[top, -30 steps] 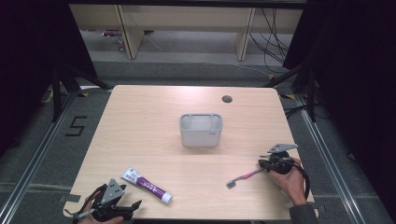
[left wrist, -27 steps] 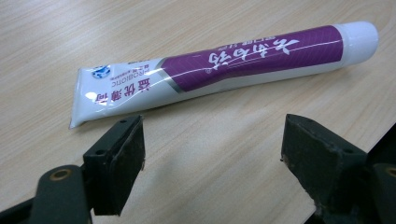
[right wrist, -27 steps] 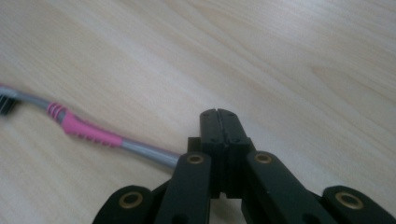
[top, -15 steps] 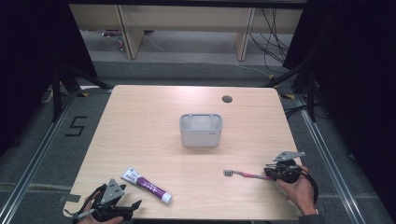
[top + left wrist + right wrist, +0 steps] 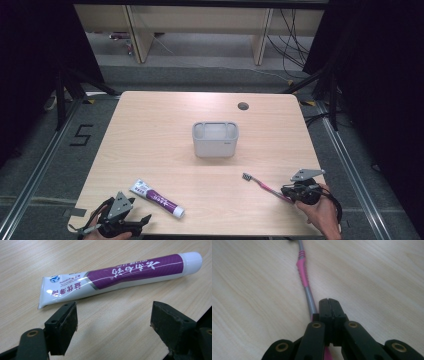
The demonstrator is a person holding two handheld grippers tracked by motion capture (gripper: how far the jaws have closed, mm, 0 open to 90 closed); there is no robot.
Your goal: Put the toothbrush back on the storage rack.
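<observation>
Since the earlier frame, the right hand-held gripper [image 5: 286,193], clenched on the toothbrush [image 5: 261,183], has shifted toward the tabletop's right edge [image 5: 311,150]; the pink-and-grey brush now points at the near-left corner. The left hand-held gripper [image 5: 131,218] stands released.

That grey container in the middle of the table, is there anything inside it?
From the high view, the grey container shows an open top split into compartments, and the parts visible look pale and bare. Its front wall hides the bottom, so something small lying low could not be seen.
</observation>
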